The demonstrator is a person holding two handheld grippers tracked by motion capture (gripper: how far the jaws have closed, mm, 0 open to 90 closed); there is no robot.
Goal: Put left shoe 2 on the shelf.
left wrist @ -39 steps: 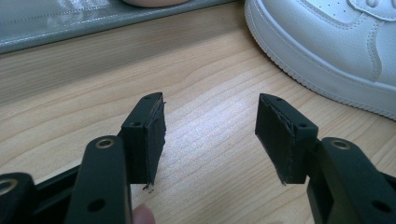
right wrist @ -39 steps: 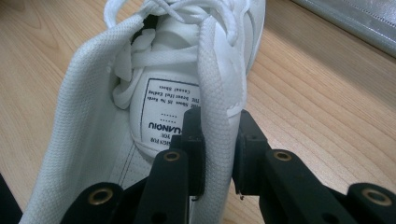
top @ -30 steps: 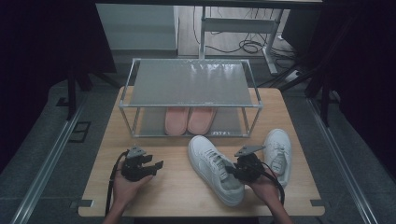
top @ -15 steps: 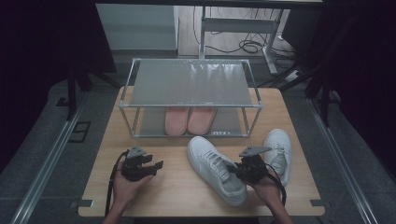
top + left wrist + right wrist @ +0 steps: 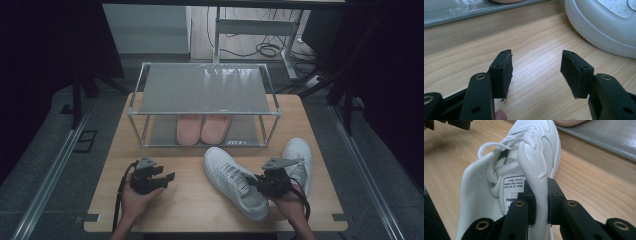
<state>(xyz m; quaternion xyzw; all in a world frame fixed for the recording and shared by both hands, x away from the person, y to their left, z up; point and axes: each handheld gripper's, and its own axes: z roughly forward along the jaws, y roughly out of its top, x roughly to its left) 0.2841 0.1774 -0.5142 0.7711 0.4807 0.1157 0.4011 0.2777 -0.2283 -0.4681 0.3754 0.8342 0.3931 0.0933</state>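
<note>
Woodgrain table (image 5: 190,200); right claw (image 5: 541,202) pinching white mesh-lined sneaker (image 5: 524,170) collar.

I work in what looks like a lab or test room: my wooden table (image 5: 200,205) stands alone between dark curtains, aluminium rails (image 5: 47,180) run along the grey floor, and cables (image 5: 260,50) trail under a far desk frame (image 5: 250,25).

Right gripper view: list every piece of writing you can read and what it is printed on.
"NIOU": partial brand lettering, cut off by the right gripper's fingers, on the white label inside the white sneaker.
Three or four smaller lines above it on the same label: too small and blurred to read.
High view: small dark mark on the rack's front rail, unreadable.
</note>
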